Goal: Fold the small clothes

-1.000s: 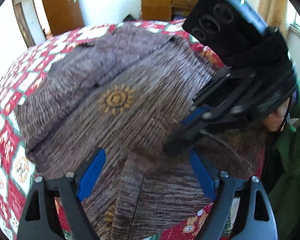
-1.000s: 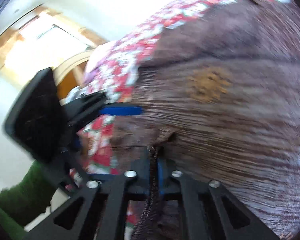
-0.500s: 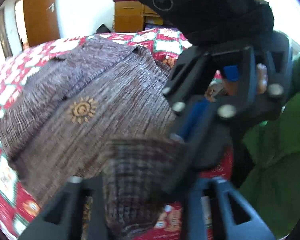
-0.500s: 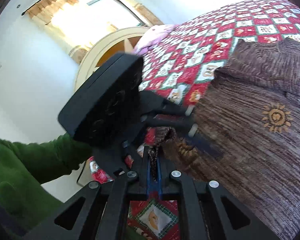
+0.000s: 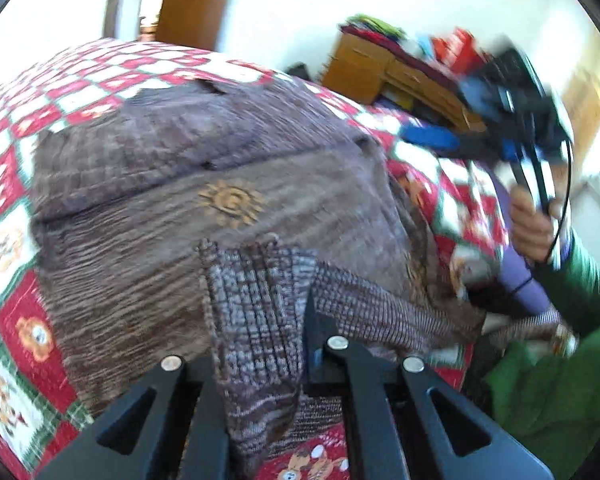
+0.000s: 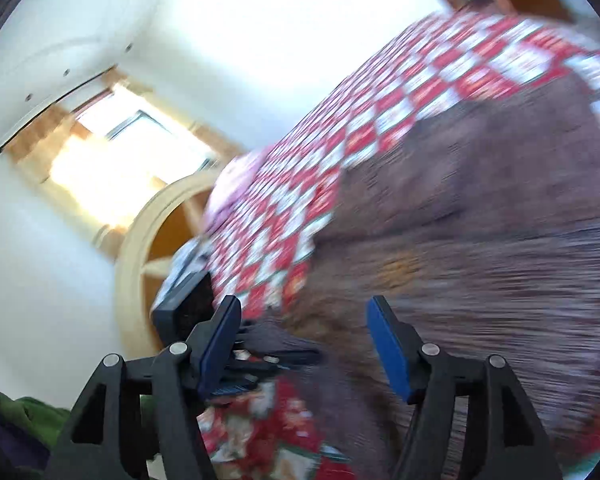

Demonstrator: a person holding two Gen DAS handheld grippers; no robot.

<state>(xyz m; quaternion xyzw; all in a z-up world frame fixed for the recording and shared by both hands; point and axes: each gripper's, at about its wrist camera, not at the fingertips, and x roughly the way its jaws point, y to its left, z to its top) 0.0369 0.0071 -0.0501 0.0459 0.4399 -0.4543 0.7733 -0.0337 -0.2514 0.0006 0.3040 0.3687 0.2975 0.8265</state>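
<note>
A brown knitted sweater [image 5: 228,184] with an orange sun motif [image 5: 231,203] lies spread on the bed. My left gripper [image 5: 260,312] is shut on the sweater's ribbed hem [image 5: 256,304] and holds it raised over the body of the garment. My right gripper [image 6: 304,344] is open and empty, above the sweater's near edge [image 6: 480,280]; it also shows blurred at the right of the left wrist view [image 5: 512,120]. The left gripper shows dark and blurred in the right wrist view [image 6: 188,312].
The bed has a red, white and green patchwork quilt [image 5: 4,240]. A wooden cabinet [image 5: 380,76] with piled clothes stands by the wall, a wooden door [image 5: 196,4] to its left. A window [image 6: 112,152] and arched headboard [image 6: 148,248] show beyond the bed.
My right gripper has let go of the sweater edge, opened and pulled away to the right. My left gripper has closed on the hem and holds it.
</note>
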